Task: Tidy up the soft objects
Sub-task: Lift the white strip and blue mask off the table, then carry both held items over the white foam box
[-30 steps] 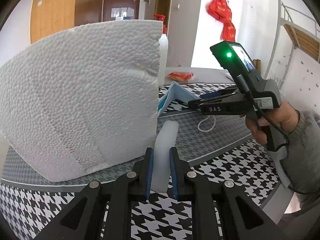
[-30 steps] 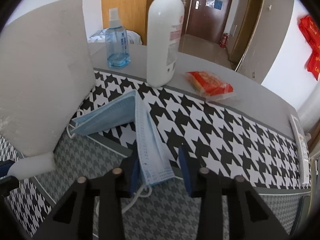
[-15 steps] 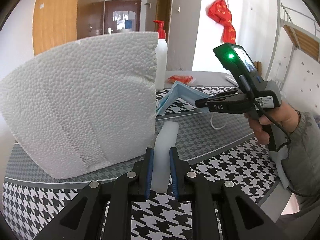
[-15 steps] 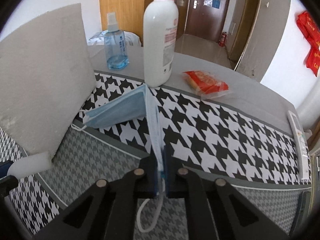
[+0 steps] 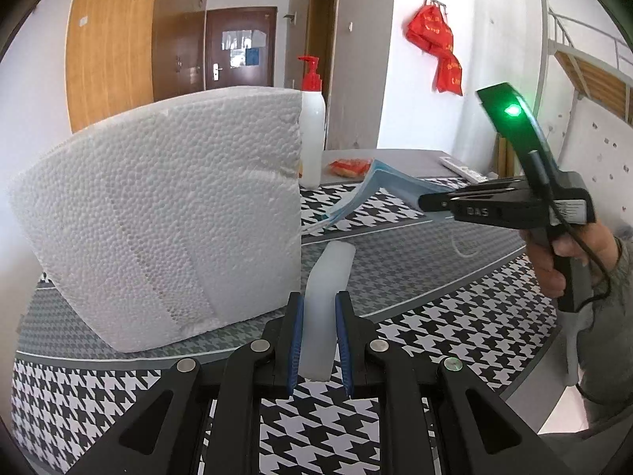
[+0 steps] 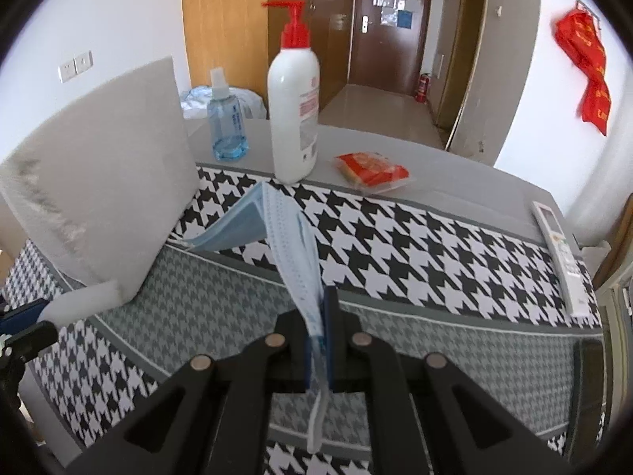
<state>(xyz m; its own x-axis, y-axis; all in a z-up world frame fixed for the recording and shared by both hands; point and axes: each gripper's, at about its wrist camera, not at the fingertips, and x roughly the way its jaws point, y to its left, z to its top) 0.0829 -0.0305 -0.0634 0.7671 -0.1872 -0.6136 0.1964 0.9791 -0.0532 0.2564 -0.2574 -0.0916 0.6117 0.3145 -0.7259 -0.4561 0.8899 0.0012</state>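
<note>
My left gripper [image 5: 319,340] is shut on the edge of a white foam board [image 5: 166,213], held upright above the houndstooth cloth; the gripped strip [image 5: 326,297] runs between the blue pads. The board also shows at the left of the right wrist view [image 6: 99,182]. My right gripper [image 6: 319,340] is shut on a blue face mask [image 6: 277,233], lifted so that it hangs folded, its far end near the cloth. In the left wrist view the right gripper [image 5: 431,201] holds the mask [image 5: 379,186] to the right of the board.
A white pump bottle with a red top [image 6: 293,118], a blue spray bottle [image 6: 227,118] and a red snack packet [image 6: 372,170] stand on the grey table [image 6: 455,182] at the back. A white remote [image 6: 560,253] lies at the right edge.
My right gripper closed on the mask and lifted it off the cloth. The left gripper kept its hold on the foam board and rose slightly.
</note>
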